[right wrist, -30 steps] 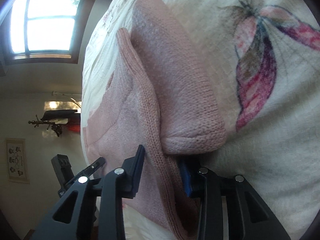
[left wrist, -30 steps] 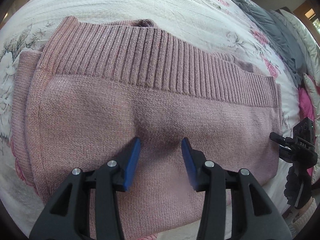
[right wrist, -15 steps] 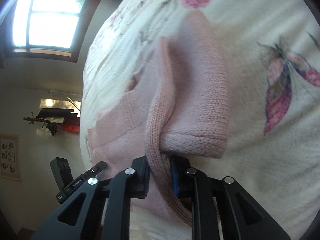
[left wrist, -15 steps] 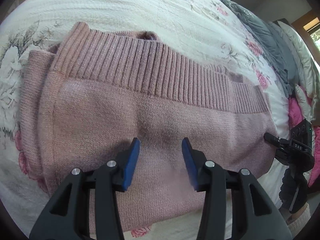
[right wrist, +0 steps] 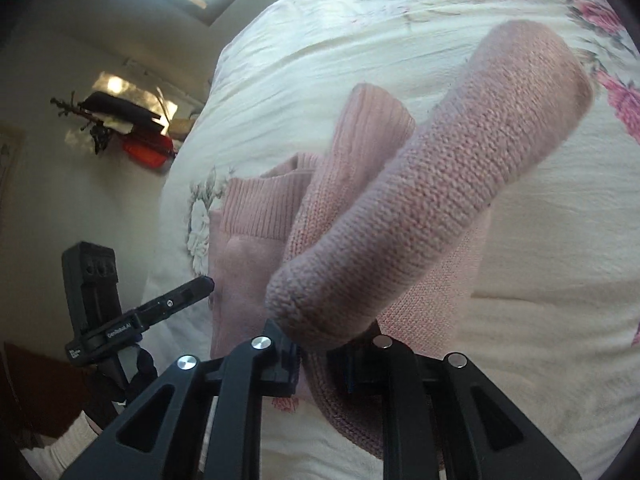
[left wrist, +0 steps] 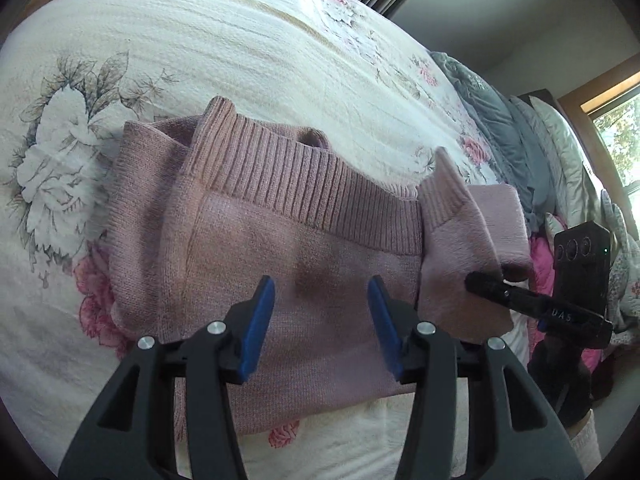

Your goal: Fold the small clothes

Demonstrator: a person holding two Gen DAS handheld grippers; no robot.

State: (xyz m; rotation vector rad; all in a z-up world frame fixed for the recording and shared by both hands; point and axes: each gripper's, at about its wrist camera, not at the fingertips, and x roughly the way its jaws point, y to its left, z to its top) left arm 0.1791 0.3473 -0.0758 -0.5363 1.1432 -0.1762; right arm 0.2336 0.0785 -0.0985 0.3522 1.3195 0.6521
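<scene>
Left tongs [left wrist: 321, 322] held low with the blue-padded jaws spread wide apart and nothing between them, right tongs [right wrist: 320, 364] closed tight on a fold of pink knit, raised and angled across toward the left tongs

Both wrist views close over sweater [left wrist: 304, 280]
</scene>
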